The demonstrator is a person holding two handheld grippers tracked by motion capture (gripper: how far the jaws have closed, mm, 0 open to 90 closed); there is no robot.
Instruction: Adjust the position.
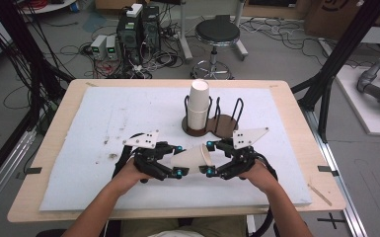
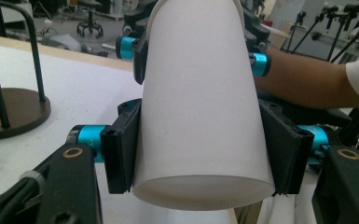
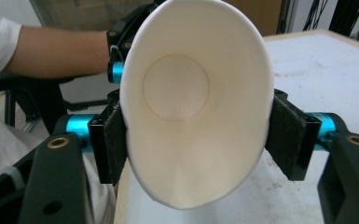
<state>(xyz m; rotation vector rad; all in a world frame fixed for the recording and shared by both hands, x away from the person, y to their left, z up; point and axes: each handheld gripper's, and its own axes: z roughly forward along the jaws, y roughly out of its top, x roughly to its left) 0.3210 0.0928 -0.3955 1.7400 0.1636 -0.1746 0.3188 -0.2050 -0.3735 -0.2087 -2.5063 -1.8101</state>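
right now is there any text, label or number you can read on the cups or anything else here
None can be read.
The held cup is plain white, outside and inside.
The stacked cups on the rack are plain too.
The boxes on the floor are too small and blurred to tell.

White paper cup (image 1: pixel 193 157) on its side above the mat, mouth rightward, squeezed oval.

Can't make out any readable text here. The white paper cup (image 2: pixel 205 107) is plain, no logo or print. Nothing legible anywhere else either.
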